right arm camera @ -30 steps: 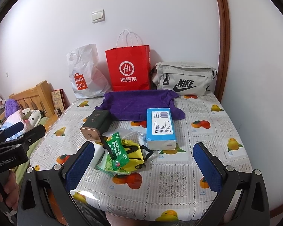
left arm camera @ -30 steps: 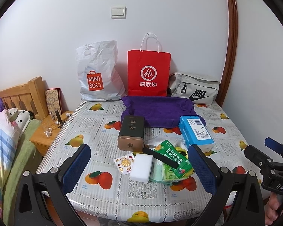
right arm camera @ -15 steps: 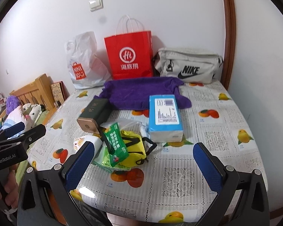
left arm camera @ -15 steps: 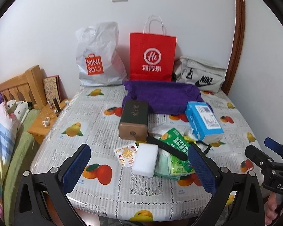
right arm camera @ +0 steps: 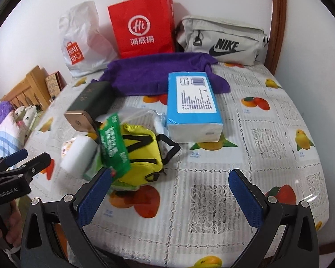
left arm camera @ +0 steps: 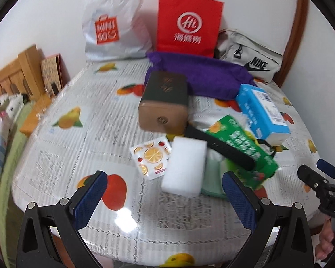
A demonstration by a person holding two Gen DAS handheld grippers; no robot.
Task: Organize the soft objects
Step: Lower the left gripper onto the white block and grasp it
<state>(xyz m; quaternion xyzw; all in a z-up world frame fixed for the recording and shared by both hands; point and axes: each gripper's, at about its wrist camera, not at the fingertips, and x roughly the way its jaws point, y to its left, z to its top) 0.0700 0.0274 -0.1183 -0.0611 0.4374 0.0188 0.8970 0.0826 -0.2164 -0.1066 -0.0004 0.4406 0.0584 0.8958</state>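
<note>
A table [left arm camera: 62,147] under a clear-covered cloth printed with fruit carries everything, and the blue tissue pack [right arm camera: 193,102] near its middle serves as the landmark. Behind the pack, against the wall, stand a white MINISO plastic bag [left arm camera: 109,26], a red paper bag [left arm camera: 188,22] and a grey Nike bag [right arm camera: 221,38], with a purple towel [right arm camera: 151,76] spread flat between them and the pack, its near edge touching the pack's far end. Left of the pack lies a dark green box with a bronze end [left arm camera: 165,105], tilted over the clutter. In front and left of the pack sit a yellow pouch with black straps [right arm camera: 143,151], a green packet [right arm camera: 114,143] leaning on it, a white sponge block [left arm camera: 185,165] and, beside that, a small citrus-print sachet [left arm camera: 150,156]. The left gripper [left arm camera: 165,198] hangs just short of the sponge block with its blue-padded fingers [left arm camera: 91,192] spread wide and empty. The right gripper [right arm camera: 170,198] hovers in front of the yellow pouch, fingers [right arm camera: 245,198] likewise wide apart, holding nothing.
</note>
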